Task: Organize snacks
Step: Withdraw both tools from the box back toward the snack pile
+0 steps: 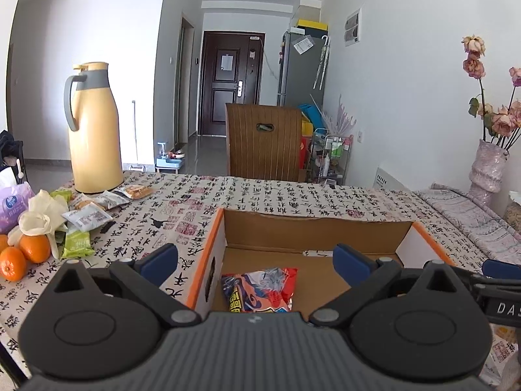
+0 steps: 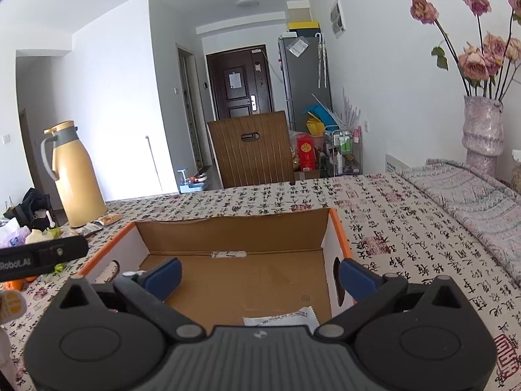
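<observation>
1. Worktop (image 1: pixel 293 195) under a calligraphy-print cloth, spreading ahead of and to both sides of the two grippers.
2. Open cardboard box (image 1: pixel 312 224) with orange-edged walls, directly ahead of and below both grippers; near-left corner under the left gripper, right wall with its hand hole just beside the right gripper's right finger.
3. Yellow thermos jug (image 1: pixel 94 130) with grey handle, upright, far ahead and left of the left gripper, well apart from the box.
4. Vase (image 2: pixel 482 130) of dried pink roses, far ahead and right of the right gripper.
5. Left gripper (image 1: pixel 257 260): jaws spread wide, nothing between the blue pads, hovering over the box's left part.
6. Right gripper (image 2: pixel 260 275): jaws likewise wide apart and empty, above the box's right part.
7. Red snack packet (image 1: pixel 260 290), flat on the box floor just below and ahead of the left gripper, between its fingers in the view yet untouched.
8. White snack packet (image 2: pixel 283 319), lying on the box floor right under the right gripper, partly hidden by its body.
9. Loose snack packets (image 1: pixel 88 218), scattered left of the left gripper near the jug's base, outside the box.
10. Oranges (image 1: pixel 22 254), clustered far left of the left gripper, beside a pale glove (image 1: pixel 42 211).
</observation>
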Demonstrator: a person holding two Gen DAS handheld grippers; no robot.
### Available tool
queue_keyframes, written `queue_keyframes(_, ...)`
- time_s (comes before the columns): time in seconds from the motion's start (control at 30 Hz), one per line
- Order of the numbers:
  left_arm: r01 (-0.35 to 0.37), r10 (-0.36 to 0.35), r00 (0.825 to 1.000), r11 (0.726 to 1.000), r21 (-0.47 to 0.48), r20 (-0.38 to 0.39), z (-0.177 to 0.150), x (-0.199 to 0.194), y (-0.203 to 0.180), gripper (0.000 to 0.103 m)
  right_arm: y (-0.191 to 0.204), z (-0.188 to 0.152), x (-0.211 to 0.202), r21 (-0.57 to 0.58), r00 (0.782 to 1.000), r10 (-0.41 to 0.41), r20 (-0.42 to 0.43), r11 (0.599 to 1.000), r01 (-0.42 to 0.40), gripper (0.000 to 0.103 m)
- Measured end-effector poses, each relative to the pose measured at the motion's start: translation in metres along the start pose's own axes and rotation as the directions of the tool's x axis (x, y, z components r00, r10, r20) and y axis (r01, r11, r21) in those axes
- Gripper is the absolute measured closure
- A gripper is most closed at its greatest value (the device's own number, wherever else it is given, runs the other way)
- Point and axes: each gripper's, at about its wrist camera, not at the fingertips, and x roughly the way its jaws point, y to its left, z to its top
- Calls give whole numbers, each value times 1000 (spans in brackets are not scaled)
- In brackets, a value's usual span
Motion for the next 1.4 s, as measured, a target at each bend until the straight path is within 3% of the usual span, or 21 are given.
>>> queue_keyframes(0.43,-22,22,999,1000,3,37,-9,-64,9,0,12,-18,-60,-35,1000,18,-1,999,-18,0)
queue_keyframes(0.9,-31,31,999,1000,-2,-26,-67,-122,25,0,15,-62,-123,-46,999,47,-23,998,-48,0)
queue_keyframes(1.1,-35,34,998,999,-12,-60,-89,-132,30,0,22,-83,-135,-61,996,62,-59,996,-65,0)
queue_keyframes(1.4,-28,27,997,1000,-7,-68,-91,-131,31,0,40,-92,-124,-82,988,93,-122,991,-103,2)
